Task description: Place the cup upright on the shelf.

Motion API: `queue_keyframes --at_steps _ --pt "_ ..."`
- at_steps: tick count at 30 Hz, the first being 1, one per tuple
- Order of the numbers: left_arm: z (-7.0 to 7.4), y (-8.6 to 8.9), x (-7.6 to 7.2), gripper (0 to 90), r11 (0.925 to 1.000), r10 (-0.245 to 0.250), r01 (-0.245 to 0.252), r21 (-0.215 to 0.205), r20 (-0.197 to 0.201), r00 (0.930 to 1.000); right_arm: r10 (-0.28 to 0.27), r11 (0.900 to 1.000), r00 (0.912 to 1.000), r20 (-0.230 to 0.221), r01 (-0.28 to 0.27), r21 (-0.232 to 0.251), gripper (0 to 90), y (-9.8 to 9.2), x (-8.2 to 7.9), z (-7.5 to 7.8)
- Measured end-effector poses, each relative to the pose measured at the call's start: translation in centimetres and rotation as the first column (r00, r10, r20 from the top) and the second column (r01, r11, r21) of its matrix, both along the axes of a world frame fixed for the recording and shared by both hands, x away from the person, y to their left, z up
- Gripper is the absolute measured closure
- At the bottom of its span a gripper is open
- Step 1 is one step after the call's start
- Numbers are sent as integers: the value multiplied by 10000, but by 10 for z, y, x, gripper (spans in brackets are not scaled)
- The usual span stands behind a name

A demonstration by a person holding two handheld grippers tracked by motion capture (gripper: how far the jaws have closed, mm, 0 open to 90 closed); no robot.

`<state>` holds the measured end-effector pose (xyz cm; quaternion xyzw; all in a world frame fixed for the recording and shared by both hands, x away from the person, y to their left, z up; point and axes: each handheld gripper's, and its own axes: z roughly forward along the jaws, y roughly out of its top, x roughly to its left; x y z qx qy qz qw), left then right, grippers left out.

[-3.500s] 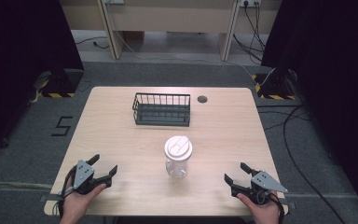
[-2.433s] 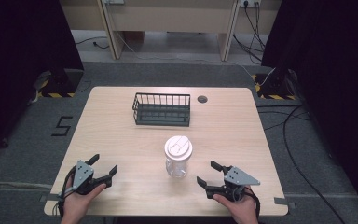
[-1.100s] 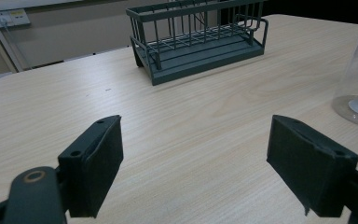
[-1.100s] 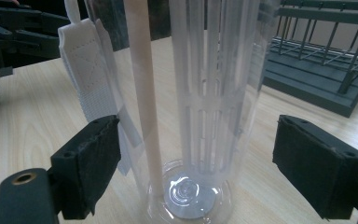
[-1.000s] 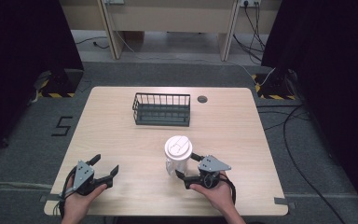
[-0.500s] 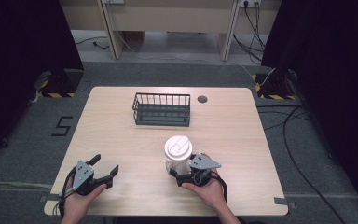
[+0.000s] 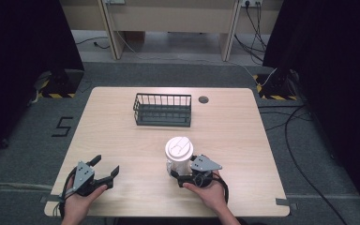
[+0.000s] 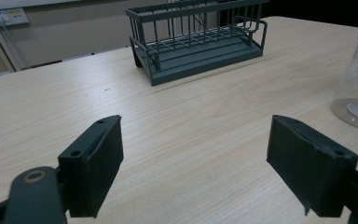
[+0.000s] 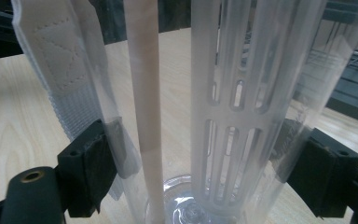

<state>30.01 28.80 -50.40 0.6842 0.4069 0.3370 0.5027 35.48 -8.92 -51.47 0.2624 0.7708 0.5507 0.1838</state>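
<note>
Jaws of your right gripper [image 7: 182, 174] sit wide around the bottle [image 7: 178, 154], ready to squeeze; your left gripper [image 7: 104, 169] waits open.

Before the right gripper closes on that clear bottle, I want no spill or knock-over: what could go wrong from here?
1. The bottle is tall and the right gripper flanks it low, near the base, so it might tip when lifted.
2. Its clear wall looks smooth and round, and a strap hangs beside one pad; the grip could slip or pinch the strap.
3. The left gripper rests open and apart, so nothing steadies the bottle on the table.
</note>
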Motion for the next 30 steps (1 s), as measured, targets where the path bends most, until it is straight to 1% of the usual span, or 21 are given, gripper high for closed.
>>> queue_keyframes --at_steps 8,19,23,30 --pt "0 1 0 181 10000 22 -22 -9 -19 10000 162 9998 9996 -245 -163 -68 186 3 1 4" --pt "0 1 0 183 10000 58 -58 -27 -45 10000 113 9999 9999 -68 -113 -44 187 4 6 18" --pt "0 2 0 184 9999 97 -98 -49 -25 9999 72 9999 10000 5 -72 -141 187 4 10 23" --pt "0 2 0 184 9999 119 -119 -60 -32 9999 -22 9998 10000 20 23 -178 187 4 14 28"
